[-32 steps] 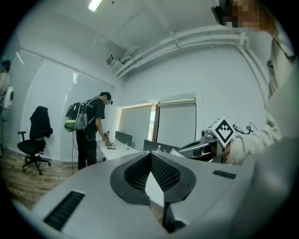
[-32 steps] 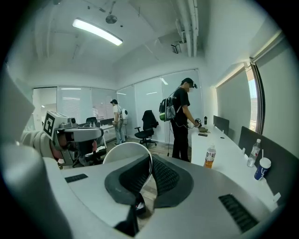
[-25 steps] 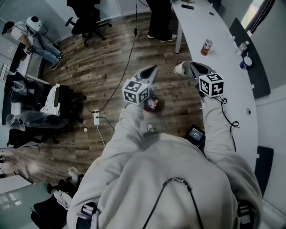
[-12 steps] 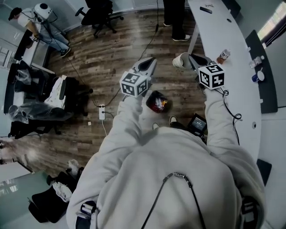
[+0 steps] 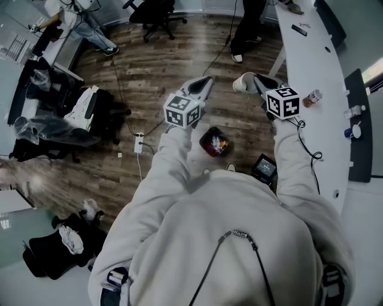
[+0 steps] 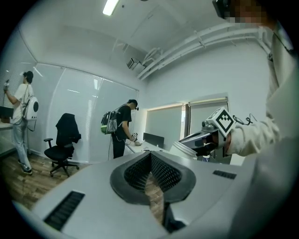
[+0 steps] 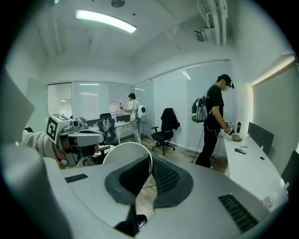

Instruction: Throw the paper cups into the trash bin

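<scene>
In the head view my right gripper (image 5: pixel 256 80) is shut on the wall of a white paper cup (image 5: pixel 242 83), held out over the wooden floor. The right gripper view has the cup's round rim (image 7: pixel 122 156) just left of the jaws, with its wall pinched between them (image 7: pixel 148 161). My left gripper (image 5: pixel 207 79) points forward beside it, shut with nothing in it (image 6: pixel 150 155). From the left gripper view the cup (image 6: pixel 184 149) hangs at the right gripper's tips (image 6: pixel 187 140). A small dark trash bin (image 5: pixel 214 141) with colourful rubbish stands on the floor between my arms, below both grippers.
A long white curved table (image 5: pixel 317 66) runs along the right, with a can (image 5: pixel 312 97) and a blue cup (image 5: pixel 356 130) on it. A person (image 5: pixel 248 24) stands at its far end. A power strip (image 5: pixel 139 143), an office chair (image 5: pixel 157 12) and cluttered seats (image 5: pixel 78 119) are to the left.
Both grippers have travelled together across the floor, the cup still gripped. The trash bin, earlier half hidden behind the left gripper's cube, now shows whole between the arms.
</scene>
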The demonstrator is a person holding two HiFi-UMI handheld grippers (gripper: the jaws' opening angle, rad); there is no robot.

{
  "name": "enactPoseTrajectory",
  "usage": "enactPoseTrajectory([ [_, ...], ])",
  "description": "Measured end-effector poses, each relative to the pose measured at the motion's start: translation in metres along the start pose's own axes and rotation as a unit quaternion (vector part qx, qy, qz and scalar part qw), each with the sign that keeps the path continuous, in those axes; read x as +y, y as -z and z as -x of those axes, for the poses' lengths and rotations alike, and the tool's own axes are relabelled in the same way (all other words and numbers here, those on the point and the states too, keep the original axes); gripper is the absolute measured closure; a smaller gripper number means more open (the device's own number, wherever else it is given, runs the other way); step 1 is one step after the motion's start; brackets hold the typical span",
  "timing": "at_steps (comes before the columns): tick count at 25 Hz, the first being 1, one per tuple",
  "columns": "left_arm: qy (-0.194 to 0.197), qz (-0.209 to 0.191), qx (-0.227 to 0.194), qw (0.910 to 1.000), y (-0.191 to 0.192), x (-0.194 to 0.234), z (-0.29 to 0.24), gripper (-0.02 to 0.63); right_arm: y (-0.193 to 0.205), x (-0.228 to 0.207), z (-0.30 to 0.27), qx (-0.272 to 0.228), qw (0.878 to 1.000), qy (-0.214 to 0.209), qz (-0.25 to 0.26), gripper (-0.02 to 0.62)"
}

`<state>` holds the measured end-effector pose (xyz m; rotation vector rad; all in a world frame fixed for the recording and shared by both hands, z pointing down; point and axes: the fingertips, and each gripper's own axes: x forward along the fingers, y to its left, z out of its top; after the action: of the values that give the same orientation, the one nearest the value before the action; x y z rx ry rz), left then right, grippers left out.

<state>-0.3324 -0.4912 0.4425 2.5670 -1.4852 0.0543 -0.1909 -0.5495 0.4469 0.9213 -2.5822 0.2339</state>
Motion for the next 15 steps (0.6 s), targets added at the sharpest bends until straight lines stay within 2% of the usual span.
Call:
enactPoseTrajectory([
  [9, -0.031, 0.003, -0.002, 0.9995, 0.001, 0.026, -0.001, 0.604, -0.002, 0.007, -0.037, 0.01, 0.999, -0.03, 0.014, 0.558],
  [15, -0.046, 0.039, 0.013, 0.9981, 0.04, 0.041, 0.005, 0.604, 0.038, 0.014, -0.063, 0.053, 0.997, -0.046, 0.008, 0.558],
])
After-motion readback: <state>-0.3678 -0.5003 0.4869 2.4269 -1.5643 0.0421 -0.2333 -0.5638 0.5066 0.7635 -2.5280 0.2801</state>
